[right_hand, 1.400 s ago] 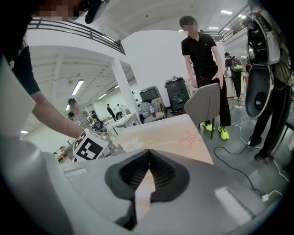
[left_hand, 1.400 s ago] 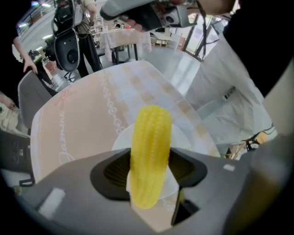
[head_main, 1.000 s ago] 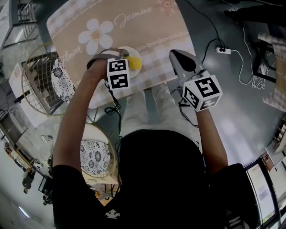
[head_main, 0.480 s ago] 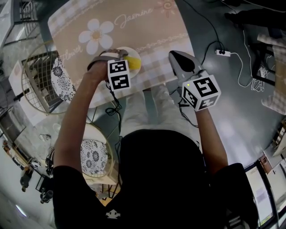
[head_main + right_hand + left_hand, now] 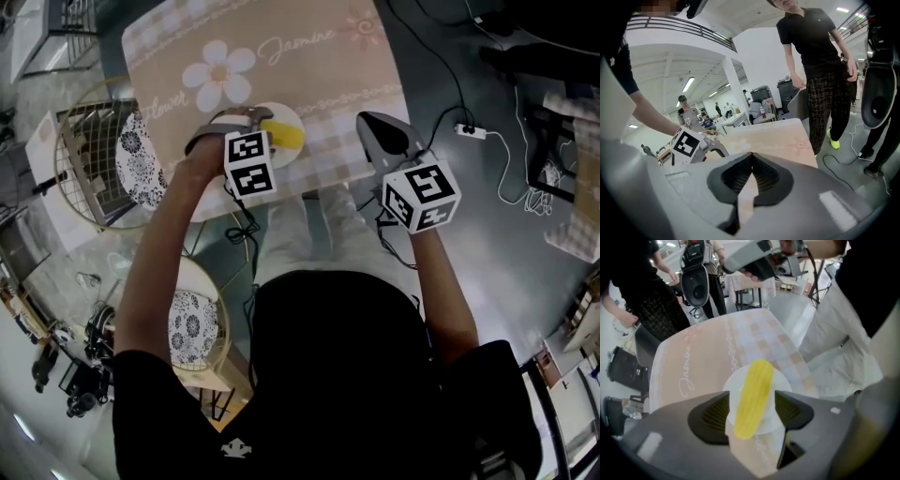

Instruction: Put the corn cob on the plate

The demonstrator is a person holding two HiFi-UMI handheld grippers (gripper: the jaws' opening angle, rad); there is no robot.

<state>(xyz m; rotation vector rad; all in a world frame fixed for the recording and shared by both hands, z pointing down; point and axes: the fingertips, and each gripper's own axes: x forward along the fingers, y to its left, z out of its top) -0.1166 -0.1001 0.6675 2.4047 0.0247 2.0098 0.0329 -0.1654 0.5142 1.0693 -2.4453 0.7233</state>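
Note:
The yellow corn cob [image 5: 753, 397] lies across the small white plate [image 5: 785, 380] on the tan flowered tablecloth. My left gripper [image 5: 751, 412] points straight down over it, open. Its dark pads [image 5: 715, 416] stand on either side of the cob with a gap on each side. In the head view the corn cob [image 5: 286, 136] and plate [image 5: 281, 114] peek out past the left gripper [image 5: 258, 120] near the table's front edge. My right gripper [image 5: 367, 120] hovers at the table's front right corner, shut with nothing in it; in its own view the right gripper [image 5: 751, 157] has pads that meet.
The tablecloth [image 5: 309, 75] covers the table's far part. Round wire chairs with patterned cushions [image 5: 131, 164] stand to the left. Cables and a power strip [image 5: 466, 131] lie on the floor at right. A person in black [image 5: 820, 56] stands beyond the table.
My left gripper has lifted a little above the plate while the corn cob stays lying on it. The right gripper has kept its place.

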